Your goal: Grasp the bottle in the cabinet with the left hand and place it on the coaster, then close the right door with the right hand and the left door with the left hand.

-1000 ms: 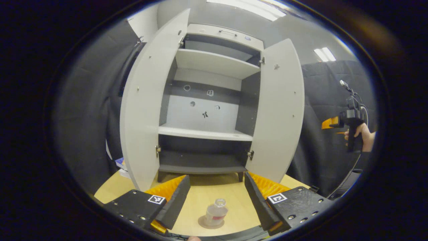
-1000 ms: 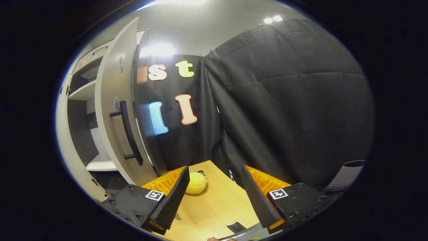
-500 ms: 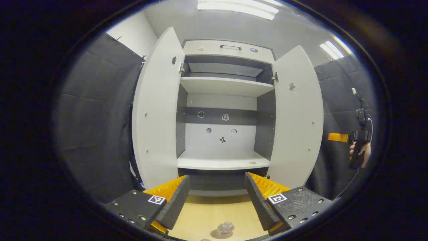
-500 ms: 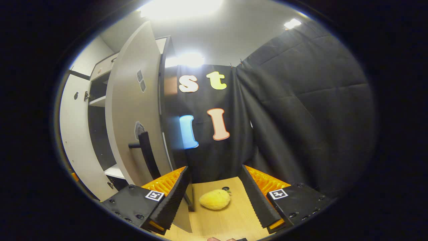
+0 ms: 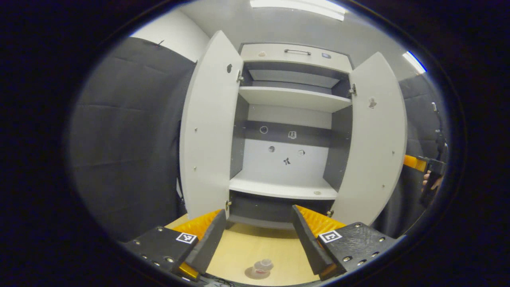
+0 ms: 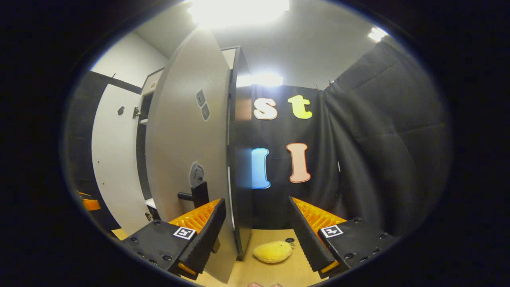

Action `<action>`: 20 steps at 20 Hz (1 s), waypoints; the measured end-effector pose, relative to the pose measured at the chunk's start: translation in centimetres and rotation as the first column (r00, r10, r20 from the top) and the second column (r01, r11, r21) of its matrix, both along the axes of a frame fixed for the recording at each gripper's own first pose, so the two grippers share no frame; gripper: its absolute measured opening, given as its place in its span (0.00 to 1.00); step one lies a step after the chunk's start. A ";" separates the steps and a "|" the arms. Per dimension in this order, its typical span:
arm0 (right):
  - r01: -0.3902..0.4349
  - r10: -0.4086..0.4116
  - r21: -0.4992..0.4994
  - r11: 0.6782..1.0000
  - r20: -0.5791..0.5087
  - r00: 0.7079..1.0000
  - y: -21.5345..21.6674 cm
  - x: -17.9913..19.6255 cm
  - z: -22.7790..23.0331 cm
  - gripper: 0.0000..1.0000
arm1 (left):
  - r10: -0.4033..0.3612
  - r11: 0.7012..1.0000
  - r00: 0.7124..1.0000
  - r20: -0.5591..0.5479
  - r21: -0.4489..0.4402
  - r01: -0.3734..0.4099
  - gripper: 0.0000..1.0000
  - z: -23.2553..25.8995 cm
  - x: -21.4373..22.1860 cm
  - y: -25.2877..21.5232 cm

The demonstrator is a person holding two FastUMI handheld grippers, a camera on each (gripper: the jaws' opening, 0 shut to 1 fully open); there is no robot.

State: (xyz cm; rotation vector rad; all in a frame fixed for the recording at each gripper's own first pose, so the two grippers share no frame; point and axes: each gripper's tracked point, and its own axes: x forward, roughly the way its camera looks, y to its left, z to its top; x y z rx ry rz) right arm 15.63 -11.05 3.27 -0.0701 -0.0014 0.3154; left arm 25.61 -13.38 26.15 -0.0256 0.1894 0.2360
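Observation:
A small clear bottle (image 5: 262, 266) stands upright on a round coaster (image 5: 252, 273) on the wooden table, low in the left gripper view. My left gripper (image 5: 255, 235) is open above and behind it, holding nothing. Beyond stands the grey cabinet (image 5: 287, 135) with both doors open: the left door (image 5: 207, 131) and the right door (image 5: 374, 139). In the right gripper view my right gripper (image 6: 255, 231) is open, close to the right door's (image 6: 187, 151) outer face, whose black handle (image 6: 198, 195) shows just above the left finger. The right gripper (image 5: 418, 164) and its hand also show at the far right of the left gripper view.
A yellow plush toy (image 6: 274, 251) lies on the table (image 6: 275, 271) between the right gripper's fingers, by the cabinet's side. The black cloth wall (image 6: 378, 151) closes the right and back. The cabinet's shelves (image 5: 285, 188) are bare.
The left gripper has pulled back and turned left, with the bottle left standing on the coaster. The right gripper has moved closer to the right door's outer face and handle.

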 end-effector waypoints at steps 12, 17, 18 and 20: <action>0.000 0.000 -0.027 1.000 -0.025 1.000 2.3 -1.5 -0.7 0.96 | -0.052 0.998 0.996 0.066 -0.021 0.053 1.00 0.2 0.6 0.8; -0.038 0.038 -0.008 0.999 -0.054 0.998 6.7 -2.3 -1.2 0.96 | -0.103 0.994 0.995 0.014 -0.035 0.104 1.00 -1.9 0.6 2.0; -0.041 0.041 -0.007 0.999 -0.054 0.998 7.6 -2.4 -1.2 0.96 | -0.096 0.995 0.995 0.008 -0.035 0.096 1.00 -2.0 0.5 2.7; -0.047 0.046 -0.021 0.999 -0.042 0.998 9.4 -2.5 -1.2 0.92 | -0.075 0.996 0.997 0.007 -0.054 0.076 1.00 -2.2 0.1 4.2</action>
